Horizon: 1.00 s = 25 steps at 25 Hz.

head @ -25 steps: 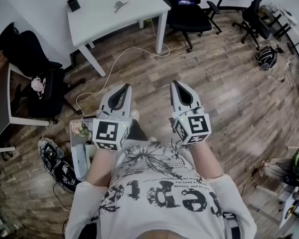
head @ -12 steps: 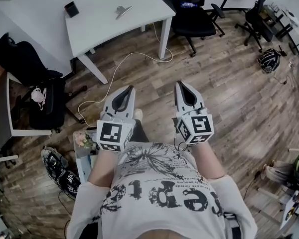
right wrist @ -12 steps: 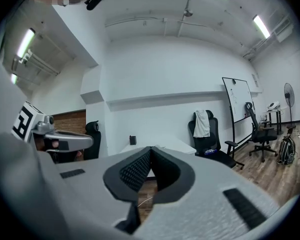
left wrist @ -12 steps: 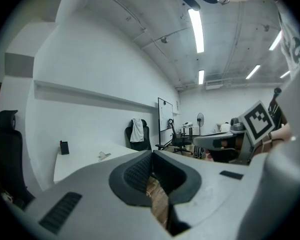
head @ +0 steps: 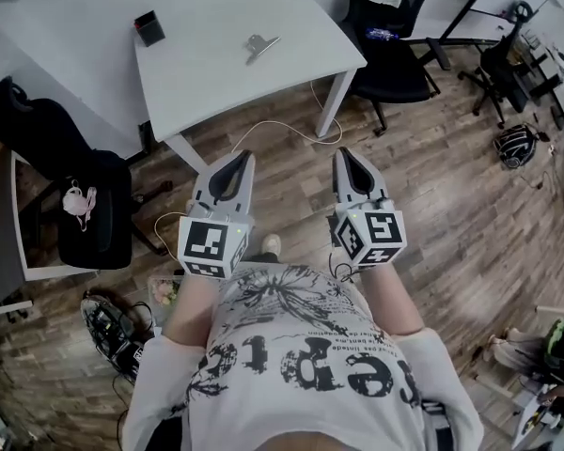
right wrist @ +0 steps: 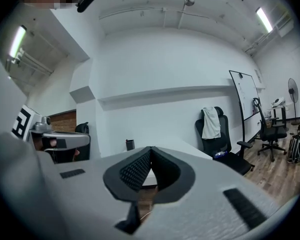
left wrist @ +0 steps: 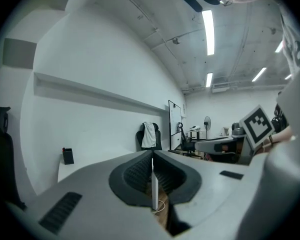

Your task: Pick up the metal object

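A small metal clip (head: 261,44) lies on the white table (head: 216,73) ahead of me, toward its right half. My left gripper (head: 244,158) and right gripper (head: 342,154) are held side by side over the wooden floor, just short of the table's near edge. Both point at the table and both are shut with nothing between the jaws. In the left gripper view the left gripper (left wrist: 152,155) shows its tips pressed together. In the right gripper view the right gripper (right wrist: 150,149) is likewise closed. The clip does not show in either gripper view.
A small black box (head: 149,28) stands at the table's far left. A black office chair (head: 387,54) with a white cloth is right of the table, another black chair (head: 70,191) at left. A white cable (head: 282,128) trails on the floor under the table. More chairs (head: 508,69) stand at right.
I have walked toward the table: it and the clip have come closer and lower in the head view. Both grippers stay shut and side by side.
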### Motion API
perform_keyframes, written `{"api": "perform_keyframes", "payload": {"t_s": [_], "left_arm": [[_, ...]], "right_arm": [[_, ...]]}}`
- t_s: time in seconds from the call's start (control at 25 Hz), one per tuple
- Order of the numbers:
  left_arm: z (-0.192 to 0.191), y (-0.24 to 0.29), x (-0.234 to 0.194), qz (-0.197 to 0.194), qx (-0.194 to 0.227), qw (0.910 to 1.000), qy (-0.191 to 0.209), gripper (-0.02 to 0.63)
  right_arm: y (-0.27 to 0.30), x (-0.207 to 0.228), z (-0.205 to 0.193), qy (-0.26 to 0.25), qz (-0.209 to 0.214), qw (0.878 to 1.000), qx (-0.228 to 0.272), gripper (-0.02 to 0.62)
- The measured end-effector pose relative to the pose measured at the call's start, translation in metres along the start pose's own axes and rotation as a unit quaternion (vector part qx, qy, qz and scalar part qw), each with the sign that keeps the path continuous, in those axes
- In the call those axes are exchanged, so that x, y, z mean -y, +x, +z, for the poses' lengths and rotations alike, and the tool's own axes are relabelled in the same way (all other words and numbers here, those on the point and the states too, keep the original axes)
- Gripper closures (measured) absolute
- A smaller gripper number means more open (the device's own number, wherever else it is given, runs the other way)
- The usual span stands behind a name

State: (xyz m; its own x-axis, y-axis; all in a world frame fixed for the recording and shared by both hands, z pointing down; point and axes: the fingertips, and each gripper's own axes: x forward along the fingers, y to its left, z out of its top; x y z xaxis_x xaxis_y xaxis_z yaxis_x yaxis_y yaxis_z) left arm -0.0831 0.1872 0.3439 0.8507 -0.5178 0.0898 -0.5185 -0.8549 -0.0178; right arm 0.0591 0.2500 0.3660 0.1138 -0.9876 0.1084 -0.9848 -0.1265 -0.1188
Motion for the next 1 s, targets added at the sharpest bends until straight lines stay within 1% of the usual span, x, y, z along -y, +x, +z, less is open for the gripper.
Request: {"api": "perform_keyframes", "payload": {"t_s": [0.2,0.32,0.44,0.72,0.84,1.0], "left_arm": [[0.0,0.025,-0.066,0.019,0.003,0.9998,-0.003,0.595],[-0.003,0.04,-0.094,0.031,0.001,0.9995,-0.008,0.595],[-0.013,0.05,-0.115,0.045,-0.007,0.9989,-0.011,0.595],[-0.026,0.074,-0.17,0.113,-0.018,0.9931,-0.025,0.595],[-0.027,0.099,-0.186,0.139,-0.024,0.9898,-0.021,0.595],[-0.019,0.144,-0.2,0.164,-0.022,0.9862,-0.007,0.595]], "right_arm": [[0.068,-0.016,-0.003,-0.011,0.009,1.0,-0.009,0.604],[0.102,-0.019,-0.002,-0.019,0.018,1.0,-0.016,0.604],[0.132,-0.021,-0.011,-0.021,0.033,0.999,-0.031,0.604],[0.205,-0.026,-0.02,-0.029,0.093,0.994,-0.045,0.604],[0.241,-0.018,-0.026,-0.032,0.124,0.99,-0.061,0.604],[0.3,0.003,-0.024,-0.036,0.163,0.983,-0.073,0.604]]}}
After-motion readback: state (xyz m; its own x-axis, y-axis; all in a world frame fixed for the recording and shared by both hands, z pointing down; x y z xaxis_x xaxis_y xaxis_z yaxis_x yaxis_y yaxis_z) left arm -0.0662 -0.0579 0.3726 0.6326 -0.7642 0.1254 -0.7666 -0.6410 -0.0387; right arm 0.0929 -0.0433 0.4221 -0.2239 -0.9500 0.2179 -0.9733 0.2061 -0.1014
